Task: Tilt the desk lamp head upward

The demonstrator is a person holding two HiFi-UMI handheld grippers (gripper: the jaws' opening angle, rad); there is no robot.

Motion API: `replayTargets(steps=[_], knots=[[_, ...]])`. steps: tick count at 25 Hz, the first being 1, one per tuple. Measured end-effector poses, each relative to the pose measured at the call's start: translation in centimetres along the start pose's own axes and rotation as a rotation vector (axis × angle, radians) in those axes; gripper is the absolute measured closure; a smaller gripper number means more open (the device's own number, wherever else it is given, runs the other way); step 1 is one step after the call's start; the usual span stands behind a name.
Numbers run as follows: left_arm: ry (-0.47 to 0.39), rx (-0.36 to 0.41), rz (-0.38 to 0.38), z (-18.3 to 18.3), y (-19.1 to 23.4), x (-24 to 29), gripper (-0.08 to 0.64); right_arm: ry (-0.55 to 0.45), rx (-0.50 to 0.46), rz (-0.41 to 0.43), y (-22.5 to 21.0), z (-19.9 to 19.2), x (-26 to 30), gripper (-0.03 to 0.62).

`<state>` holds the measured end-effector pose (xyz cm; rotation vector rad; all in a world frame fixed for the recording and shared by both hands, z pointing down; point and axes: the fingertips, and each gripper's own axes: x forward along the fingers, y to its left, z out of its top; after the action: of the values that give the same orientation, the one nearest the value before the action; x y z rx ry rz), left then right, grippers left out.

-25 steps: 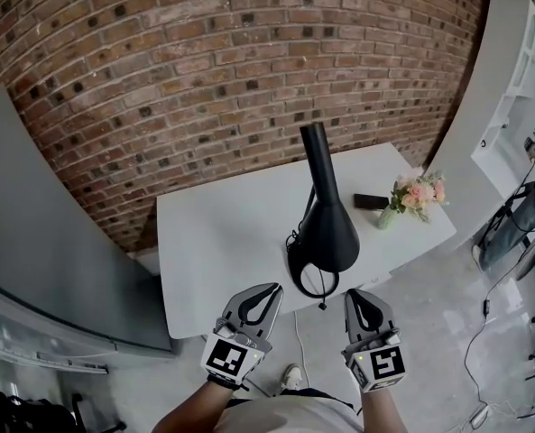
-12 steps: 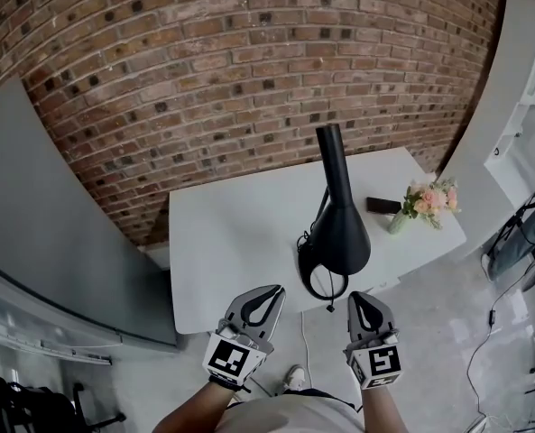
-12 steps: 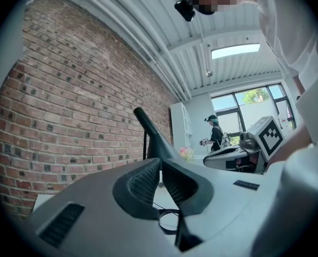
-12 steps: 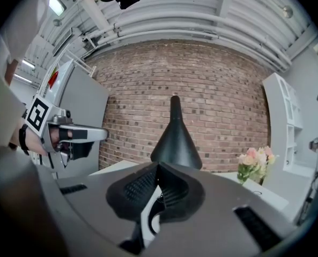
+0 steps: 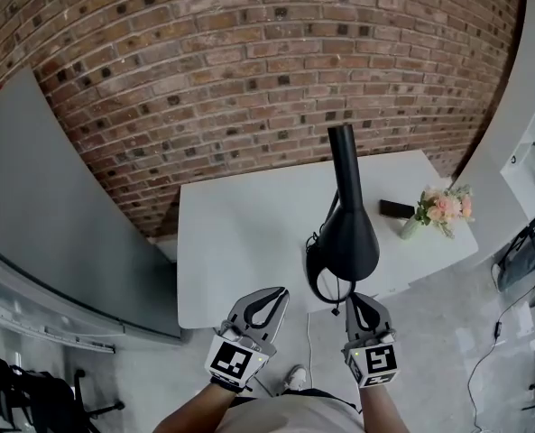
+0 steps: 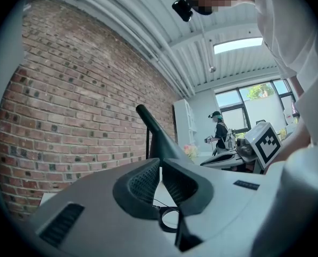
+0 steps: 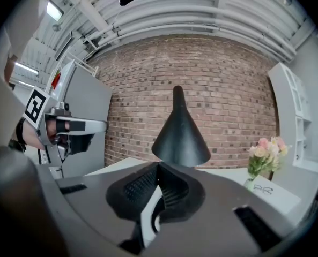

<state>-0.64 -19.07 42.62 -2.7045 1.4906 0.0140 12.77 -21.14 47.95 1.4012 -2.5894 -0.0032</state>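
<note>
Both hand-held grippers, left and right, hover off the table's near edge, jaws together and empty, apparently squared up to the downward-facing lamp head.

1. A red-brown brick wall fills the view ahead of me.
2. A white rectangular surface stands against that wall.
3. To my left a flat grey panel runs beside the bricks.
4. To my right stands a white shelf unit.
5. The floor is glossy grey, with cables lying on it.
6. Overhead is a white ribbed ceiling with pipes and a lit rectangular light.
7. Tall windows show daylight and greenery at the far end.
</note>
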Motion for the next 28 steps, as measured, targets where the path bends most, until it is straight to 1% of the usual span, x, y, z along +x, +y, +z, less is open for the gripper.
replayTargets(steps=[10, 14, 19, 21, 24, 28], knots=[[0.029, -0.001, 0.033, -0.9, 0.3, 1.3, 0.540, 0.005, -0.014, 0.038, -0.7, -0.8, 1.7, 0.580], [0.033, 0.012, 0.050, -0.8, 0.7, 1.6, 0.540, 0.010, -0.017, 0.057, -0.6, -1.3, 2.4, 0.580], [0.038, 0.032, 0.079, -0.8, 1.3, 1.8, 0.540, 0.023, -0.007, 0.076, -1.1, -2.2, 3.5, 0.580], [0.042, 0.032, 0.092, -0.8, 1.6, 1.8, 0.540, 0.012, -0.012, 0.074, -1.4, -2.0, 3.9, 0.580], [0.049, 0.029, 0.109, -1.0, 2.0, 1.9, 0.540, 0.025, -0.013, 0.089, -1.4, -2.1, 4.4, 0.580], [0.049, 0.041, 0.119, -1.0, 2.0, 2.4, 0.540, -0.003, -0.010, 0.101, -1.5, -2.0, 5.0, 0.580]])
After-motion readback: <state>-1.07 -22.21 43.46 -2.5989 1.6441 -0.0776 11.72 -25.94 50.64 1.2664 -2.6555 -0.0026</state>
